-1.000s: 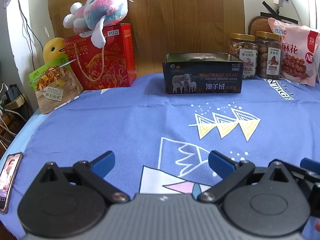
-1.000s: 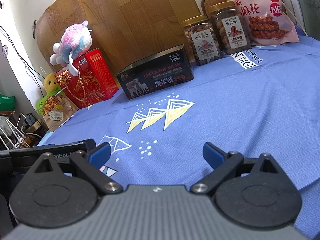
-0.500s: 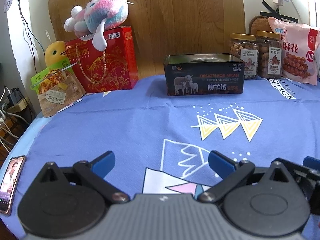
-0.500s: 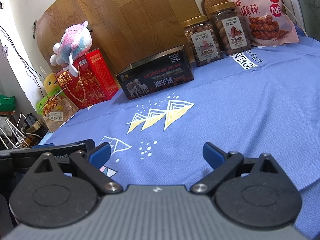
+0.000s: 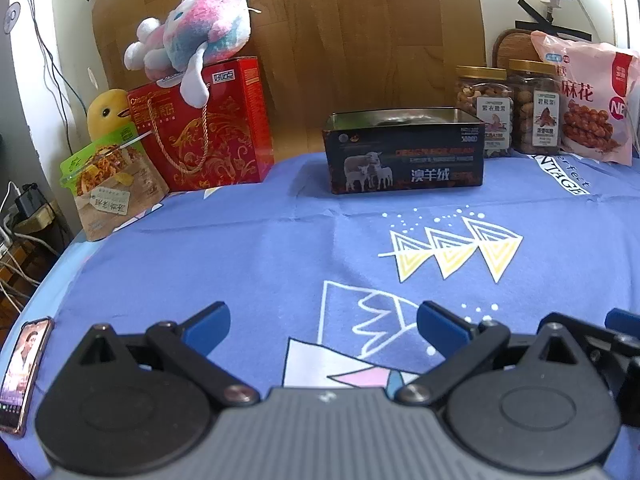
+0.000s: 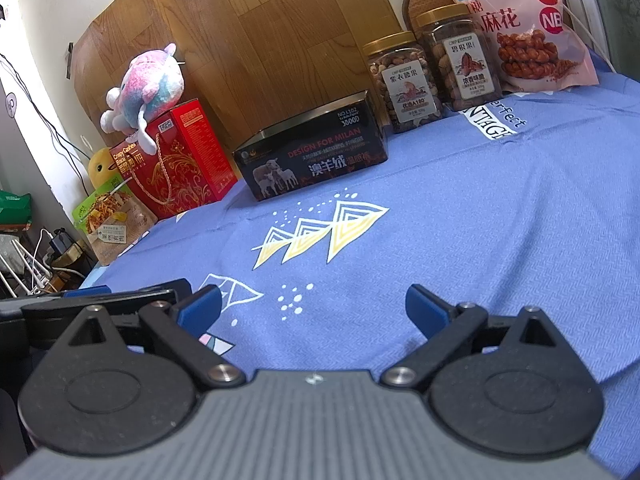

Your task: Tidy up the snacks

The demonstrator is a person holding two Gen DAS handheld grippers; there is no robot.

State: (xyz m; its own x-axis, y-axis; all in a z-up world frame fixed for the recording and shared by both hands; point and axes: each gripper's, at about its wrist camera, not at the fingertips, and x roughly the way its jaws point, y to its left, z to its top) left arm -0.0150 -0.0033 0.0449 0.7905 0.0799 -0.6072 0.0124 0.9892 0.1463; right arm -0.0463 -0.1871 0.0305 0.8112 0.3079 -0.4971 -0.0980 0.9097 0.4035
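Observation:
An open black tin box with sheep on its side stands at the back of the blue cloth. To its right stand two nut jars and a pink bag of fried dough twists. At the left sit a red gift box and a green-topped snack pouch. My left gripper hovers open over the near cloth, holding nothing. My right gripper is likewise open, with nothing between its fingers, just right of the left one.
A pastel plush toy lies on the red box, with a yellow duck plush behind the pouch. A phone rests at the table's near left edge. Cables and plugs hang off the left side. A wooden board backs the table.
The left gripper's view has shifted slightly, so the back objects sit a little lower and further right in frame. The right gripper has stayed still. Both remain open.

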